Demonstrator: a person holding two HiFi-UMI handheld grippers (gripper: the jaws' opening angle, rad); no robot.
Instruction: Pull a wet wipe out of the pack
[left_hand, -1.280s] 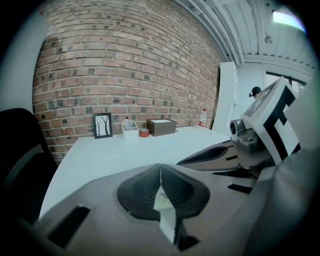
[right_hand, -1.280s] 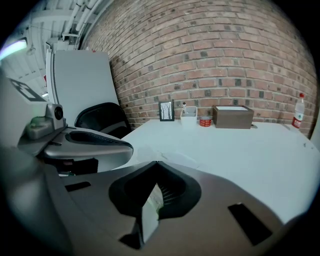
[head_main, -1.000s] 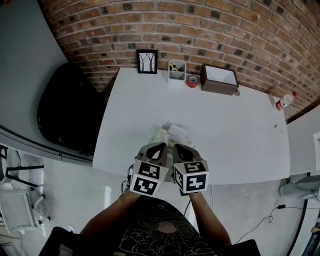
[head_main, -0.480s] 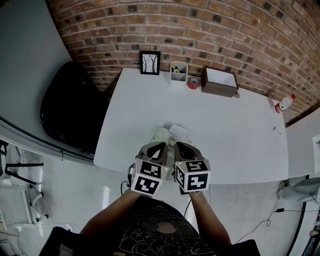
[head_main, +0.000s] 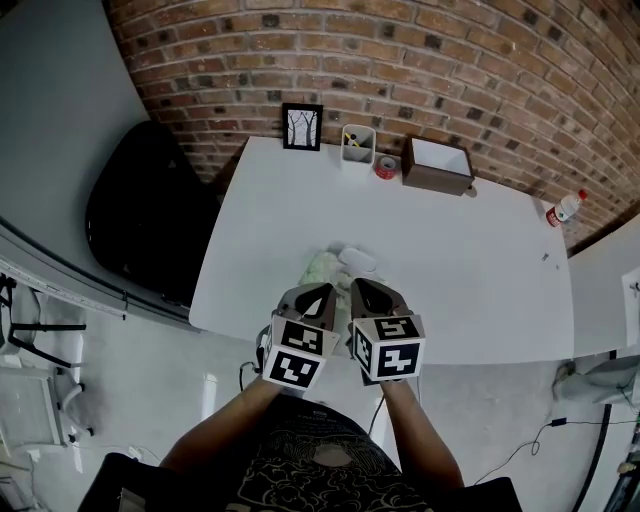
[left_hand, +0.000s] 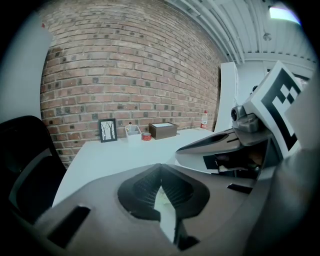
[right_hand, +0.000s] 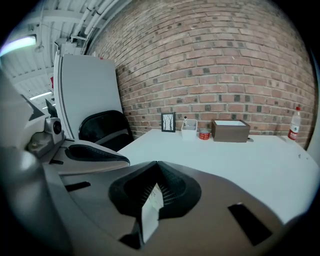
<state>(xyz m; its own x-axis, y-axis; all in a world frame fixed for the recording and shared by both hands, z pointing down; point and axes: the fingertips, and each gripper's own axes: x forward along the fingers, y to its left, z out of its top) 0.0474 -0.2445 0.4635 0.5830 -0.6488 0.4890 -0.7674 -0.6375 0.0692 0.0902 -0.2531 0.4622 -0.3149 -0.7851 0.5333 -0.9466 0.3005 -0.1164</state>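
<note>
A white counter (head_main: 470, 260) stands against a brick wall (head_main: 420, 60). One wet wipe pack (head_main: 330, 268) lies low in the middle of the frame, near the counter's front edge. Just below it are two hand-held grippers side by side. The left hand-held gripper (head_main: 322, 292) has its jaws closed together at the tips, with nothing clamped. The right hand-held gripper (head_main: 360, 288) is closed the same way, holding nothing. Along the counter's far edge, in the upper middle of the frame, stand one framed picture (head_main: 302, 125), one white cup (head_main: 356, 145), one red tape roll (head_main: 385, 167) and one brown box (head_main: 438, 163). One bottle (head_main: 565, 208) stands at the upper right. One black chair (head_main: 150, 225) is at the left.
</note>
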